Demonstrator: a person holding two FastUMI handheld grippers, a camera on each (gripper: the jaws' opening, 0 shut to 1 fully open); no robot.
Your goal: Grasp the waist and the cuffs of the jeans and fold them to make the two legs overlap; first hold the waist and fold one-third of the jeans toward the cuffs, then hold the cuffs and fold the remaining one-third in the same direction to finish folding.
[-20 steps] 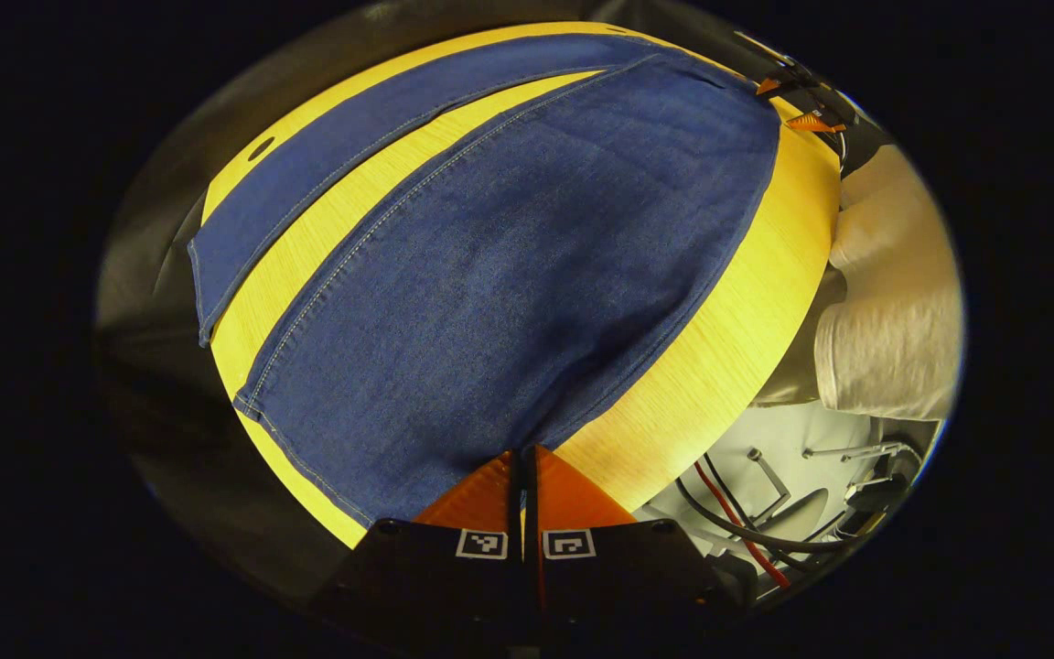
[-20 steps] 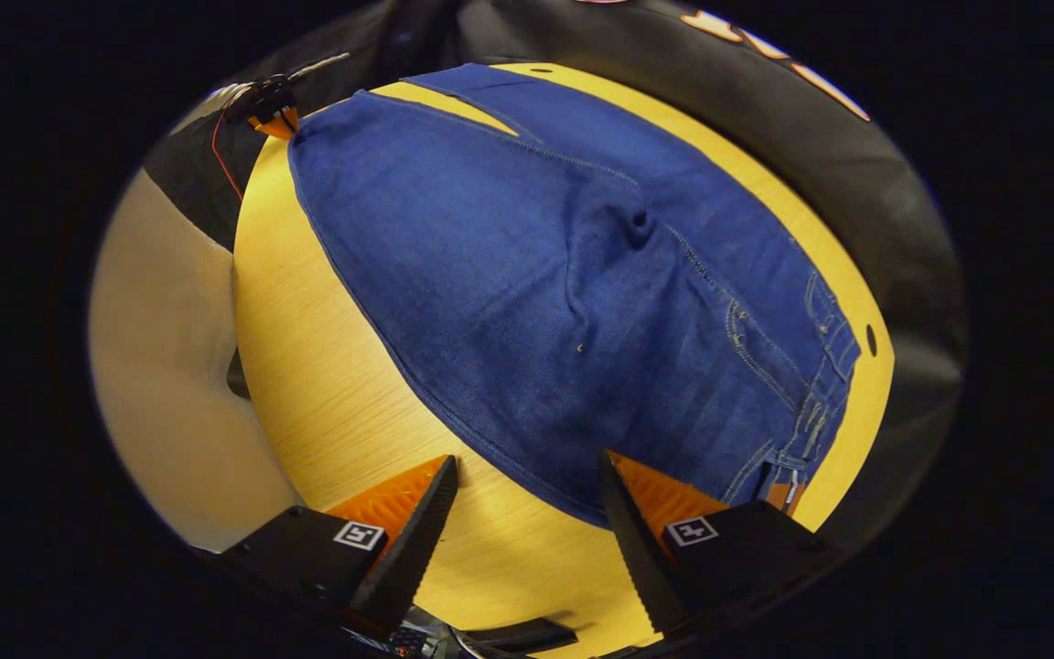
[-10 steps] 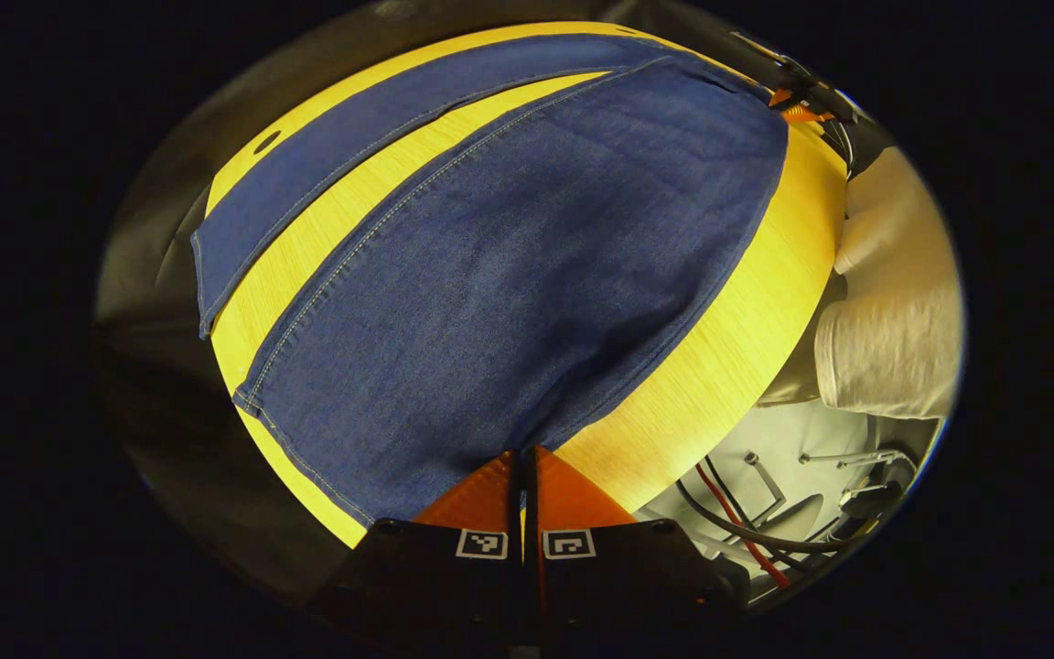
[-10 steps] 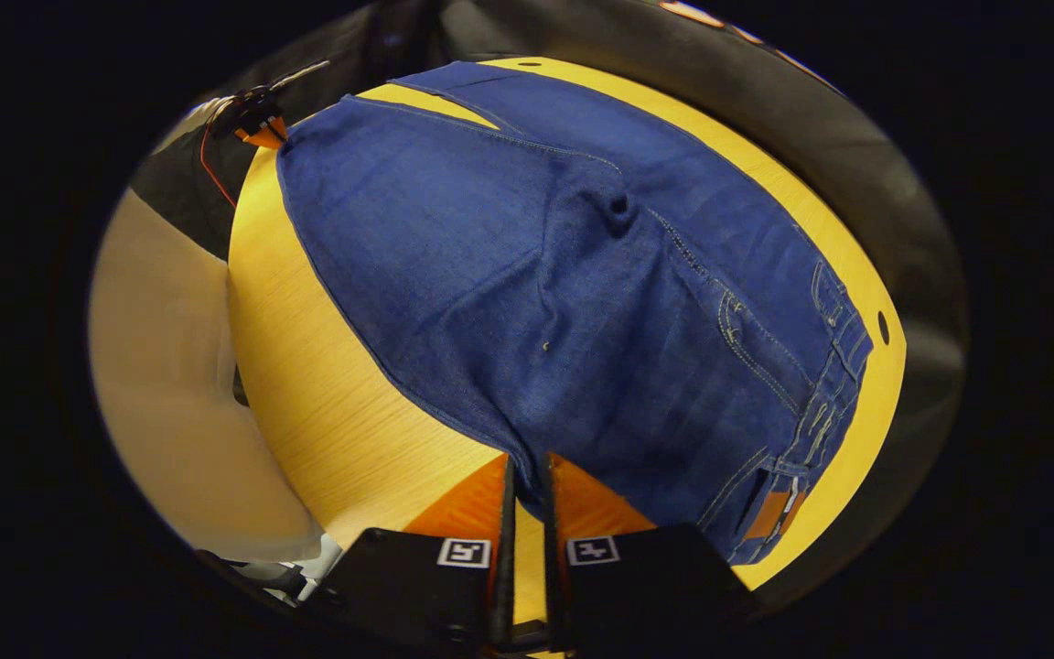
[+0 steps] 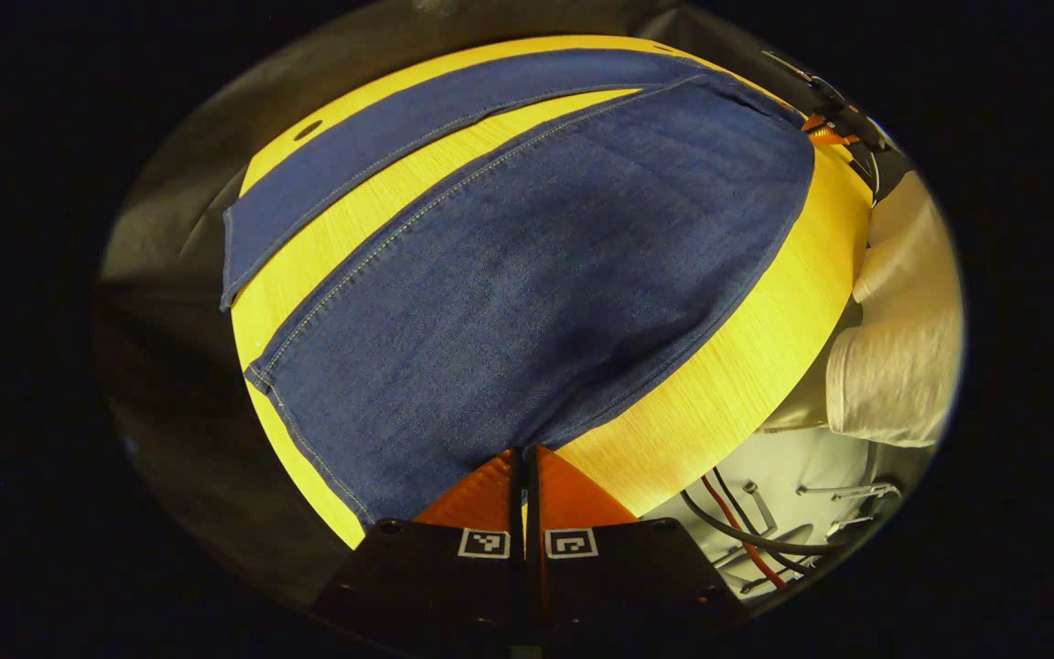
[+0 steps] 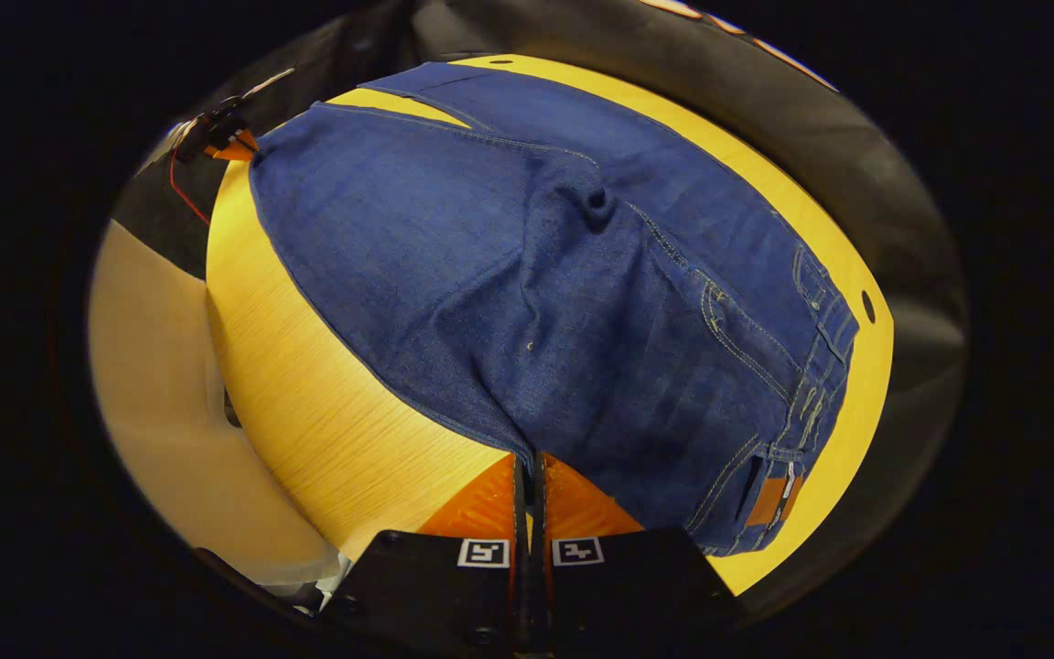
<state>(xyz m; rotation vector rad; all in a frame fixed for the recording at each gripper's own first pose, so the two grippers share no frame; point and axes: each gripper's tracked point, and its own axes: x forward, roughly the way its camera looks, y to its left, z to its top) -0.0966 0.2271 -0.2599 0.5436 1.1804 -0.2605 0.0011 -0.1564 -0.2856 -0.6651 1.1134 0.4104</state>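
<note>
In the left gripper view, the left gripper point(image 5: 523, 455) is seen at the bottom with its jaws pressed together, pinching the near edge of the jeans point(image 5: 527, 275) at the cuff end of the nearer leg. From that pinch the denim spreads away over the yellow wooden surface point(image 5: 719, 384); the cuff hem of this leg runs off to the left of the jaws. Beyond a strip of bare wood the second leg point(image 5: 417, 128) is laid flat, apart from the first. At the far right end of the jeans, the right gripper point(image 5: 827, 128) is seen small, at the denim's edge. A pale sleeve point(image 5: 893, 366) is visible off the surface's right edge, with cables point(image 5: 747, 549) below it.

In the right gripper view, the right gripper point(image 6: 528, 467) is at the bottom, its jaws closed on the near edge of the jeans point(image 6: 509, 275) on the waist side. Just right of the jaws the waistband point(image 6: 811, 384) with its brown patch point(image 6: 772, 499) curves away, and the pocket seams lie beside it. A puckered crease point(image 6: 593, 197) is raised at the crotch. Farther off the legs extend across the surface point(image 6: 307, 412), and at the far cuff corner the left gripper point(image 6: 216, 137) is seen.
</note>
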